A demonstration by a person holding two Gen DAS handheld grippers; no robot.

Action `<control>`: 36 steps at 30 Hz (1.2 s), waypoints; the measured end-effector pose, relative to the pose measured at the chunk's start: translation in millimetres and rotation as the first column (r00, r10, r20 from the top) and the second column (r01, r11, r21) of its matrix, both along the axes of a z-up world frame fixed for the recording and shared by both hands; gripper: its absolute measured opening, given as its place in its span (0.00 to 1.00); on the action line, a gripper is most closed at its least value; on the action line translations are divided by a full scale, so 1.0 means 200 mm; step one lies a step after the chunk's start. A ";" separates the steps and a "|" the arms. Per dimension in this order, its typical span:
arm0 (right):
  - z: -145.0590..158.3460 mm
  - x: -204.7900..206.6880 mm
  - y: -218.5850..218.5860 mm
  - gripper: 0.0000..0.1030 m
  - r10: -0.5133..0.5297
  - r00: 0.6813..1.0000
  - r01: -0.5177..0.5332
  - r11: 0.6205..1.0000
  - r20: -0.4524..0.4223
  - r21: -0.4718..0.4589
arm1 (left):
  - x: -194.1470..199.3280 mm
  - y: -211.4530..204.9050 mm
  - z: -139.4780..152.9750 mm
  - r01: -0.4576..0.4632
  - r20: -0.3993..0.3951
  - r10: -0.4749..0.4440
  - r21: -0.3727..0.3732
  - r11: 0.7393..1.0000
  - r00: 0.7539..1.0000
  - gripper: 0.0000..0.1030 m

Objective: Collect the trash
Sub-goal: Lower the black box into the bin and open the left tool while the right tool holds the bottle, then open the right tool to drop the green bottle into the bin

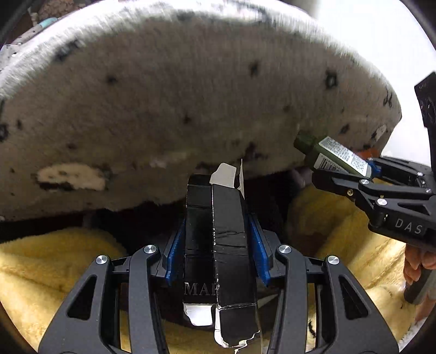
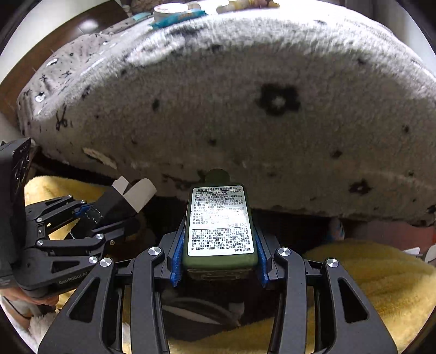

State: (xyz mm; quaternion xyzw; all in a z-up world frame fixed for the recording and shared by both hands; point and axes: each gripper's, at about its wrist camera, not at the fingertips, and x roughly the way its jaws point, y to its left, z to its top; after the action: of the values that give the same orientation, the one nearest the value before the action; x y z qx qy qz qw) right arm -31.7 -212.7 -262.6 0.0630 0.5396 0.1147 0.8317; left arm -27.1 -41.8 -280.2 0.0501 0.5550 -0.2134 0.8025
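In the left wrist view my left gripper [image 1: 216, 231] is shut on a black cardboard box [image 1: 229, 212] with torn white flaps, its blue pads pressing both sides. To the right, my right gripper [image 1: 351, 168] holds a dark green bottle [image 1: 313, 149] with a white printed label. In the right wrist view the right gripper [image 2: 219, 234] is shut on that green bottle [image 2: 220, 217], cap pointing away. The left gripper [image 2: 106, 215] is at the left with the black box [image 2: 114, 201] between its fingers. Both grippers point steeply down, side by side.
A grey fluffy bed cover [image 1: 190, 109] with black flower marks bulges ahead of both grippers [image 2: 245, 109]. Yellow plush fabric [image 1: 54, 261] lies below on both sides [image 2: 381, 272], with a dark gap between. A hand [image 1: 417, 266] grips the right handle. Small items [image 2: 170, 9] sit on the bed.
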 end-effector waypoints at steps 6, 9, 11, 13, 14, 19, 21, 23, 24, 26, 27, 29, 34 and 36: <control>-0.08 0.01 0.01 0.41 -0.006 0.998 0.006 1.000 -0.060 0.003 | 0.00 -0.03 -0.12 0.018 -0.087 -0.016 0.022 1.000 0.996 0.41; -0.09 0.02 0.02 0.42 -0.001 0.998 0.002 1.000 -0.068 0.006 | 0.01 -0.04 -0.13 0.019 -0.100 -0.016 0.032 0.999 0.995 0.42; -0.10 0.03 0.03 0.42 -0.002 0.997 0.003 1.000 -0.071 0.006 | 0.02 -0.04 -0.14 0.020 -0.100 -0.016 0.042 0.999 0.995 0.42; -0.11 0.03 0.02 0.42 -0.008 0.997 0.009 1.000 -0.074 0.011 | 0.02 -0.04 -0.13 0.022 -0.096 -0.017 0.051 0.998 0.995 0.46; -0.11 0.04 0.02 0.43 -0.013 0.997 0.014 1.000 -0.076 0.013 | 0.03 -0.04 -0.13 0.021 -0.093 -0.016 0.052 0.998 0.996 0.53; -0.06 0.06 -0.01 0.57 -0.040 0.998 0.041 0.999 -0.048 0.015 | 0.04 -0.03 -0.05 0.016 -0.065 -0.012 0.061 0.998 0.998 0.70; -0.02 0.07 -0.03 0.61 -0.052 0.998 0.052 0.999 -0.023 0.011 | 0.04 -0.01 0.00 0.014 -0.044 -0.012 0.061 0.998 0.999 0.75; 0.02 0.07 -0.05 0.69 -0.066 0.998 0.066 0.998 0.006 0.007 | 0.04 -0.01 0.05 0.016 -0.021 -0.015 0.060 0.998 1.000 0.82; 0.04 0.08 -0.06 0.76 -0.075 0.997 0.075 0.997 0.021 0.000 | 0.04 -0.01 0.07 0.017 -0.010 -0.017 0.056 0.998 1.000 0.84; 0.08 0.07 -0.08 0.80 -0.085 0.995 0.086 0.996 0.058 -0.009 | 0.03 0.01 0.13 0.014 0.012 -0.015 0.048 0.999 1.000 0.89; 0.10 0.07 -0.09 0.85 -0.086 0.994 0.087 0.996 0.074 -0.009 | 0.03 0.01 0.15 0.010 0.024 -0.011 0.043 0.999 1.000 0.90; 0.15 0.06 -0.11 0.89 -0.097 0.989 0.098 0.995 0.109 -0.011 | 0.04 0.03 0.21 0.003 0.050 -0.005 0.037 0.999 0.999 0.92; 0.25 0.06 -0.15 0.89 -0.118 0.974 0.129 0.991 0.194 -0.045 | 0.06 0.07 0.31 -0.031 0.131 0.027 0.025 0.999 0.991 0.92; 0.29 0.05 -0.16 0.89 -0.116 0.966 0.133 0.990 0.232 -0.055 | 0.07 0.10 0.36 -0.051 0.168 0.046 0.028 0.998 0.985 0.92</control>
State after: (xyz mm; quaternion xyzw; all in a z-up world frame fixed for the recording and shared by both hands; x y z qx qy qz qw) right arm -21.3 -245.4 -204.6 0.0539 0.4390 0.0496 0.8955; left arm -12.1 -22.4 -207.7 0.0674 0.4902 -0.1797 0.8502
